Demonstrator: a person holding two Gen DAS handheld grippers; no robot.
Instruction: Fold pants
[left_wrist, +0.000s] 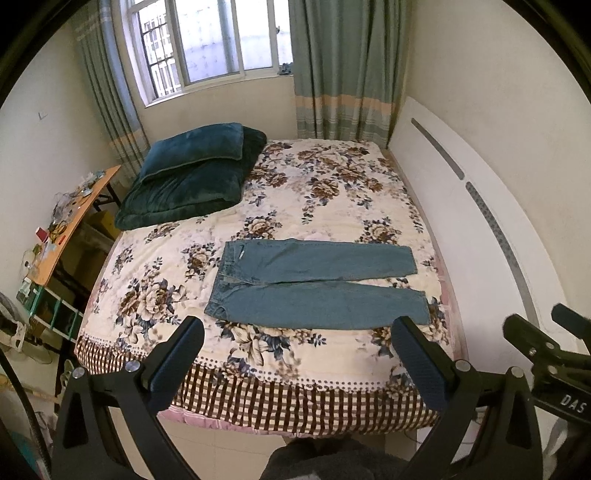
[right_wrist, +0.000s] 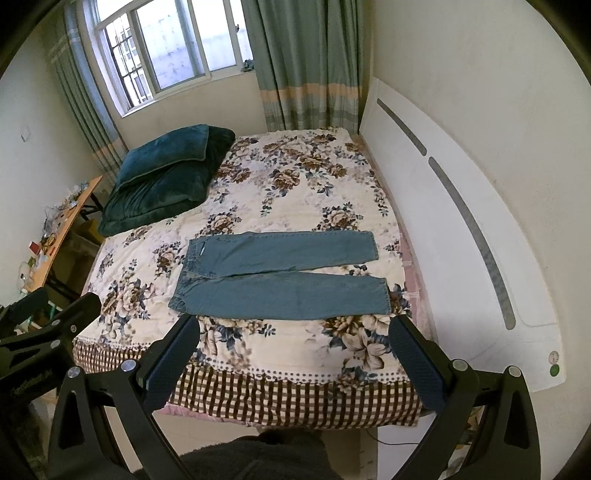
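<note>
Left wrist view has the pants (left_wrist: 314, 284) laid flat across the floral bedspread (left_wrist: 295, 192) near the front edge of the bed, waistband to the left, both legs running right, nothing folded yet. Denim, so probably soft but a bit heavy and floppy, and it'll likely drag on the quilt instead of sliding. I'd pinch the near leg at the hem and the waistband corner. Left gripper (left_wrist: 297, 343) and right gripper (right_wrist: 295, 339) both hang short of the bed, fingers spread wide, holding nothing.
</note>
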